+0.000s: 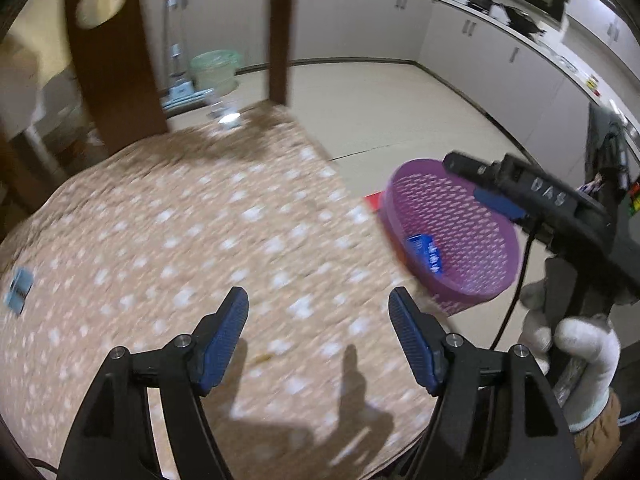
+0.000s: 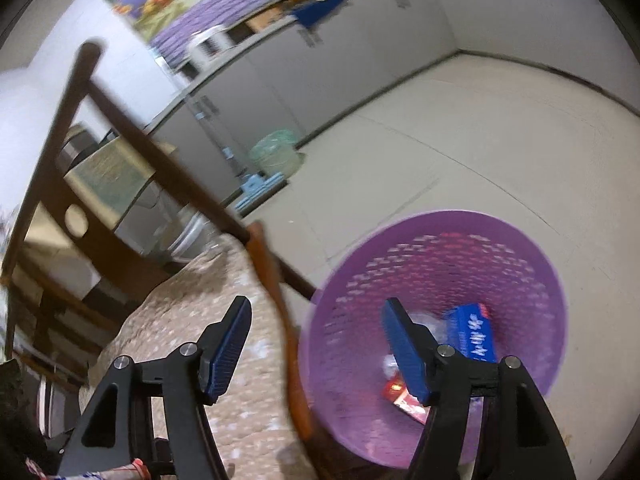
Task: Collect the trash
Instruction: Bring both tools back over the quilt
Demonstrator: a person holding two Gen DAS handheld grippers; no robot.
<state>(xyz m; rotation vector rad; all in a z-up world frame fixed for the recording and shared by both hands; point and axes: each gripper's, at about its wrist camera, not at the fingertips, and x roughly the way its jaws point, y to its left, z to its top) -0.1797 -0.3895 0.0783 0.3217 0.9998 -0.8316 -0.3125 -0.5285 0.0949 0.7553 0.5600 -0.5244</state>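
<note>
A purple mesh basket (image 1: 486,280) stands on the floor by the right edge of a patterned chair seat (image 1: 200,240); it also shows in the right wrist view (image 2: 532,264). It holds a blue carton (image 2: 474,330), a red packet (image 2: 404,398) and a crumpled clear wrapper (image 2: 390,362). A small blue packet (image 1: 18,290) lies at the seat's far left. My left gripper (image 1: 318,312) is open and empty above the seat. My right gripper (image 2: 316,324) is open and empty over the seat's edge and the basket's rim; it also shows in the left wrist view (image 1: 480,178).
The dark wooden chair back (image 1: 116,60) rises behind the seat. A green bucket (image 1: 214,70) and a mop (image 1: 178,80) stand by the grey cabinets (image 1: 360,16) across the pale floor (image 1: 380,108). A dark appliance (image 1: 608,160) stands at the right.
</note>
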